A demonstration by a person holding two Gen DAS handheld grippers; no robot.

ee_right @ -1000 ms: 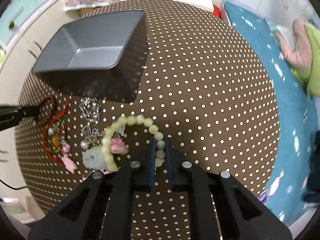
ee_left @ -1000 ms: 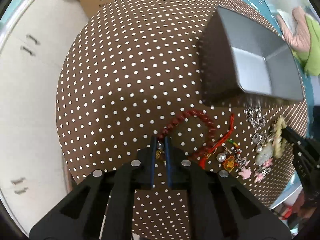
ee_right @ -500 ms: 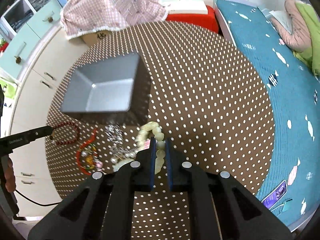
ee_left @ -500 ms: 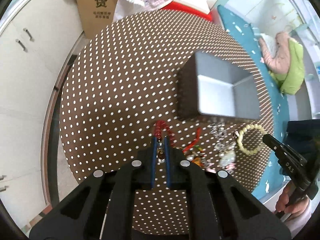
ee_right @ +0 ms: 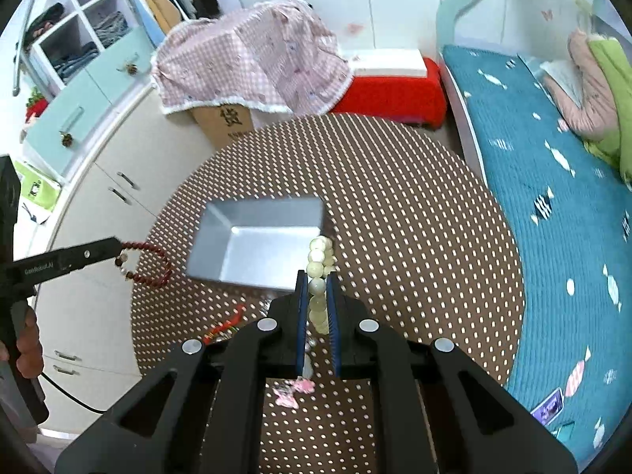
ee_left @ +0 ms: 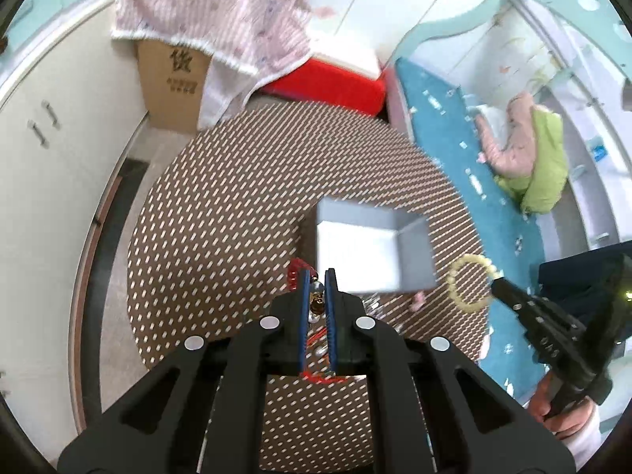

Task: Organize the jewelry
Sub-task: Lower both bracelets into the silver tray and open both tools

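While both hands hold their tools above it, the round table [ee_right: 414, 213] in its brown, white-dotted cloth takes up the middle of the room, with a teal bed [ee_right: 553, 181] along its right side and pale cupboards [ee_right: 130, 166] to its left. Beyond the far edge a cardboard box [ee_right: 227, 124] sits under a pink checked cloth [ee_right: 252, 59], beside a red block [ee_right: 389, 96]. On the table, left of centre, stands an open grey tray [ee_right: 252, 245]. Nearer than the tray lies a small heap of loose jewelry [ee_right: 294, 389]: pink charms, silver pieces and a red cord [ee_right: 225, 326]. The left gripper [ee_left: 316, 290] is clamped on a dark red bead bracelet [ee_right: 148, 262], which hangs clear of the cloth, just left of the tray. The right gripper [ee_right: 318, 294] is closed on a pale green bead bracelet [ee_right: 320, 260], dangling near the tray's near right corner.
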